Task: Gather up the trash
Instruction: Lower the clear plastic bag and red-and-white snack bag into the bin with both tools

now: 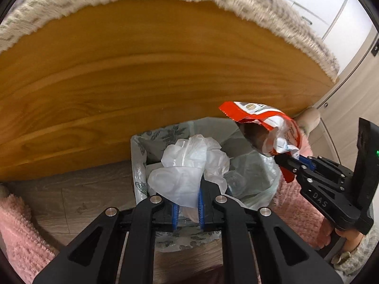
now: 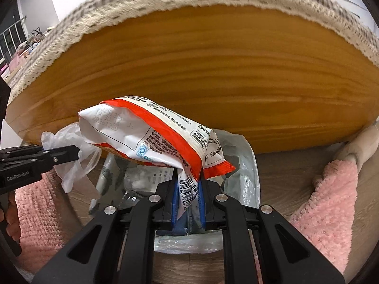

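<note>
While both hang over the bin (image 1: pixel 139 161), left gripper (image 1: pixel 188 201) pinches plastic glove (image 1: pixel 189 165), right gripper (image 2: pixel 188 198) clamps wrapper (image 2: pixel 151 137) — wooden board (image 1: pixel 142 71) close behind.

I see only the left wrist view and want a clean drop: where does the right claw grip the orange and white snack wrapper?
Observer: The right claw pinches the orange and white plastic snack wrapper at its barcode end.
Operator: Is the bin under it?
Observer: Yes, the plastic-lined waste bin shows directly below wrapper and claw.
Operator: How does my glove look from there?
Observer: The translucent white plastic glove droops below the left claw, its fingers dangling.
</note>
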Demonstrator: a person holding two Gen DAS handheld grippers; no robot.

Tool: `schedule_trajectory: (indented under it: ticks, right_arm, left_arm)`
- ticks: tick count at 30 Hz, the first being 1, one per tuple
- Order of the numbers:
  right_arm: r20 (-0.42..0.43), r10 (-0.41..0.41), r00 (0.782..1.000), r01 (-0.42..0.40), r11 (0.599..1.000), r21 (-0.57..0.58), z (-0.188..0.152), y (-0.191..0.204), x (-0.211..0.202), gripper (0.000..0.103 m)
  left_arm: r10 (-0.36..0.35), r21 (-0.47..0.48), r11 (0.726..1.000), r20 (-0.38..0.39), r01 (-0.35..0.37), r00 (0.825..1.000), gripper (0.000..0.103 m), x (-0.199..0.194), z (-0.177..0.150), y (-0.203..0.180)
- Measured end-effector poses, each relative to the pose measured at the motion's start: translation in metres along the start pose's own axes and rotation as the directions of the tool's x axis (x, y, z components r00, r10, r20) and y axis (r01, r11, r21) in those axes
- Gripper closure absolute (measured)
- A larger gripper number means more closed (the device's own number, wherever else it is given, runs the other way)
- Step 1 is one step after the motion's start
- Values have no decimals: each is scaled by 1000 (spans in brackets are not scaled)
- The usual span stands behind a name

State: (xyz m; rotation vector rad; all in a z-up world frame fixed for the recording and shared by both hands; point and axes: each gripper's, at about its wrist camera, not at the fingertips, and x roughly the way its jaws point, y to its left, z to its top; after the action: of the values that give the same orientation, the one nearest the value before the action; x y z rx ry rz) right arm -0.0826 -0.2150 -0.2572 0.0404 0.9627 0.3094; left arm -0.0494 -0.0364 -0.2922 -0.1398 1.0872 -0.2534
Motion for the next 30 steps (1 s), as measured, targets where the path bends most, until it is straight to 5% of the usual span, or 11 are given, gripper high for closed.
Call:
schedule_trajectory:
  ticks: [24,30]
  right_arm:
    - [-137,-56,989,68,994,86,-7,-6,33,89]
    - [-145,-58,988,71,994,86,-5,-7,34,89]
  left_arm:
    - [76,0,997,-235,-79,969,90,110,15,-28]
    - [87,-10,996,-213,-91,973,33,94,15,-15]
